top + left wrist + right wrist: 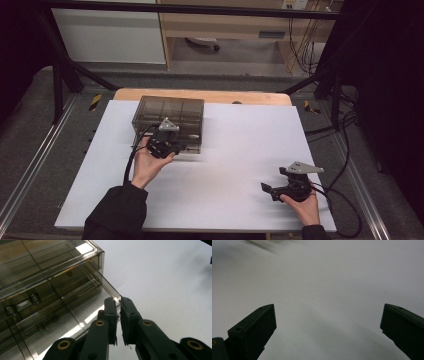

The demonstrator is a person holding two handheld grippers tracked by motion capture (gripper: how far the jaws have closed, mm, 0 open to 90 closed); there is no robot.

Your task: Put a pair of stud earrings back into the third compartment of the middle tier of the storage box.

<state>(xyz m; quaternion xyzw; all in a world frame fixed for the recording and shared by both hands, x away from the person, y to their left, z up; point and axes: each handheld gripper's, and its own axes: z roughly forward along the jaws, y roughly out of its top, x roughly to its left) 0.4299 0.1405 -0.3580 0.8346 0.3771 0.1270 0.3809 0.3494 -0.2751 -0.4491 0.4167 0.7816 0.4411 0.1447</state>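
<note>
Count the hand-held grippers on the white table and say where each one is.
2. The left hand-held gripper is shut on the front wall of the smoky clear box, at the table's back left. The right hand-held gripper, jaws open, rests near the front right.

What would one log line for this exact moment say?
left gripper: shut on flap | flap: thin, smoky clear, part of box | right gripper: open, nothing between jaws, over white table
</note>
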